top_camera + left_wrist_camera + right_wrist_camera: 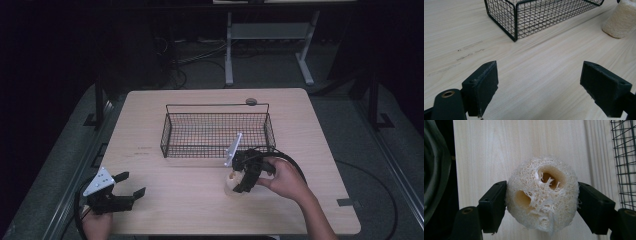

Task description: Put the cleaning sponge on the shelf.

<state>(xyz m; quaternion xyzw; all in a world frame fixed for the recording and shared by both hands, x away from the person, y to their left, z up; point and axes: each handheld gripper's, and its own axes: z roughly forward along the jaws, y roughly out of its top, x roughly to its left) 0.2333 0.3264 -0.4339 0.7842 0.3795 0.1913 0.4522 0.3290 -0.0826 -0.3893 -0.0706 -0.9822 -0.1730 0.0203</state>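
A dim room surrounds one pale wooden desk (200,210). One black wire basket (217,131) stands at its middle. Just in front of the basket, one loofah piece (541,195) stands on the desk, clamped between the right tool's (245,175) jaws, that hand angled downward. The left tool (131,184) gapes wide and empty, held low at the near left corner.
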